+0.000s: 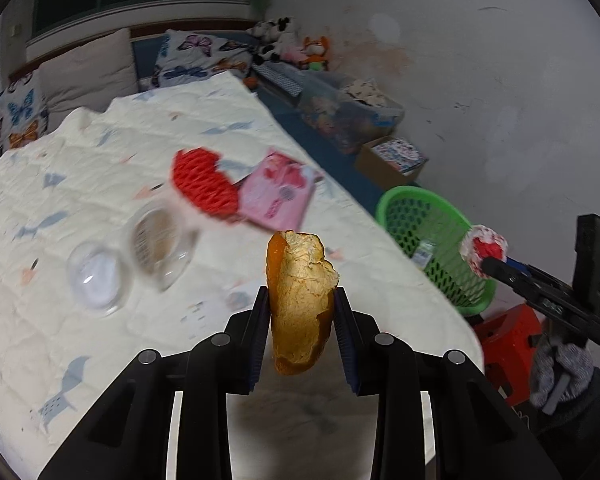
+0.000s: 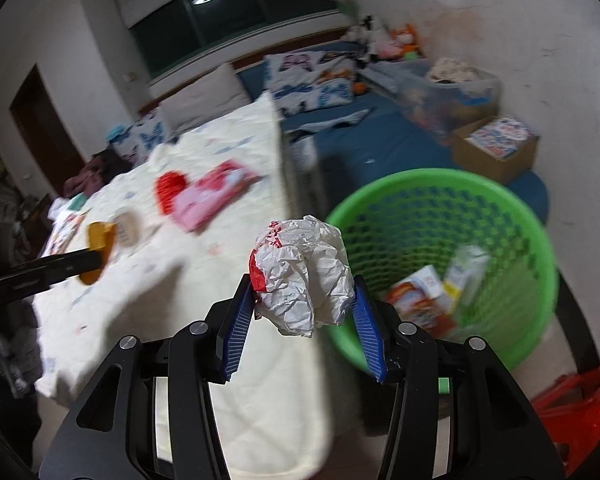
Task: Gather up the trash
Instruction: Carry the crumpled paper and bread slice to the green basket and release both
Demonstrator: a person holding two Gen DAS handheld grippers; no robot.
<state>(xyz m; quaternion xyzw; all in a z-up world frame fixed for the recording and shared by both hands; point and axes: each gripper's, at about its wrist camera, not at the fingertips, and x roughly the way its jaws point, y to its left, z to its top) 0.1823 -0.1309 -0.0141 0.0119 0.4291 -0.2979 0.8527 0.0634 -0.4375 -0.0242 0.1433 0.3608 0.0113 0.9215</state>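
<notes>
Left wrist view: the left gripper (image 1: 302, 296) sits at lower centre, its ribbed pads pinching an orange peel (image 1: 300, 300), a curved, leathery piece with a pale, fibrous inner side, held upright above the quilt (image 1: 100, 160). The quilt is cream, stitched and printed with small grey-blue birds. On it, left of centre, lie two clear plastic cups (image 1: 136, 256) on their sides, blurred. Beyond them, at mid-frame, a red foam net (image 1: 202, 182) touches a glossy pink packet (image 1: 278, 194). At the right, past the quilt's edge, a green plastic basket (image 1: 420, 204) with lattice walls stands on the floor, a red stool (image 1: 508, 340) just beside it. The right gripper reaches in from the right edge, carrying a crumpled paper ball (image 1: 483, 248) near the basket's rim.

Right wrist view: the right gripper (image 2: 304, 292), at lower centre, clamps the white-and-red paper ball (image 2: 304, 276), creased and roughly round, at the quilt's right edge. The basket (image 2: 380, 200) fills the right, small cartons (image 2: 432, 292) inside. At the left edge, the left gripper's dark finger holds the peel (image 2: 98, 252).
</notes>
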